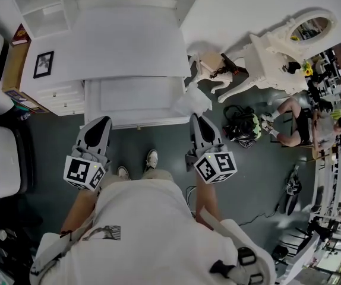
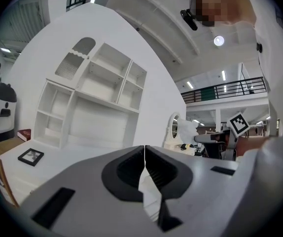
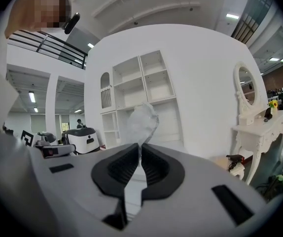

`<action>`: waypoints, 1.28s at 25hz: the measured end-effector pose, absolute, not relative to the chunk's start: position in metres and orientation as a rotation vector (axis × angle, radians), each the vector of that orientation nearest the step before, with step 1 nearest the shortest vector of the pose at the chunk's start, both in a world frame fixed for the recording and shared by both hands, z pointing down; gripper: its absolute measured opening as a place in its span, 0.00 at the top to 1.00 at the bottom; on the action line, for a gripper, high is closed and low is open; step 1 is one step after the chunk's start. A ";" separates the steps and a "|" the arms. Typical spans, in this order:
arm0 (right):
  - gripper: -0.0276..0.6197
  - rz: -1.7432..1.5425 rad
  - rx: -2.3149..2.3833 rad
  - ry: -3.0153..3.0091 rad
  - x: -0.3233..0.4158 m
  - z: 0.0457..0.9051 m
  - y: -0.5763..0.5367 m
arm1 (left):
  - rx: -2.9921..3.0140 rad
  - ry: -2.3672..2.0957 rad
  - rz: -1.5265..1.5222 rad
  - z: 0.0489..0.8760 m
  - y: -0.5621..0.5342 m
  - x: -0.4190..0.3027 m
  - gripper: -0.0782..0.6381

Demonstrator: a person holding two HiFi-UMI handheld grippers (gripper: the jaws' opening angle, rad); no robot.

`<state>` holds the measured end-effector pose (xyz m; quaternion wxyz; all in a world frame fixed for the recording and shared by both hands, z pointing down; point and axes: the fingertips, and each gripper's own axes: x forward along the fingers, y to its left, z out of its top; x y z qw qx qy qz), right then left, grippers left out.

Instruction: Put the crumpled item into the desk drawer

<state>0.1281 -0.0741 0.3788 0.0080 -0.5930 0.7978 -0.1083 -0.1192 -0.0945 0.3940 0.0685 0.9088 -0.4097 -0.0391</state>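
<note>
Fingers (image 3: 124, 168) of the right gripper (image 3: 140, 147) are pinched on the crumpled item (image 3: 142, 121) — a white wad that stands up above their tips. The left gripper (image 2: 145, 154) has its fingers pressed together with nothing between them. A person stands facing a white counter (image 1: 123, 46), one gripper in each hand, both held about level near its front edge. Below the top, the drawer (image 1: 135, 119) looks pulled out toward the person, its pale inside showing. The item sits at the drawer's right front corner, not yet inside. The step in hand seems to be the carry to the drawer. Next, the right gripper would need to move left over the open drawer, dip, and spread its fingers — the wad looks light and may cling.
</note>
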 end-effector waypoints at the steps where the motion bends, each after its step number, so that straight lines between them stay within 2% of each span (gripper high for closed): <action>1: 0.91 -0.344 -1.840 2.497 0.133 0.380 -0.079 | 2.737 -1.245 -0.110 0.393 -0.097 -0.114 0.87; 14: 0.91 -0.265 -1.741 2.575 0.230 0.377 -0.163 | 2.763 -1.411 -0.056 0.372 -0.154 -0.015 0.87; 24: 0.91 -0.329 -1.616 2.662 0.229 0.397 -0.198 | 2.712 -1.558 0.025 0.368 -0.170 -0.010 0.87; 32: 0.91 -0.382 -1.539 2.754 0.189 0.418 -0.204 | 2.661 -1.605 0.036 0.378 -0.162 -0.031 0.87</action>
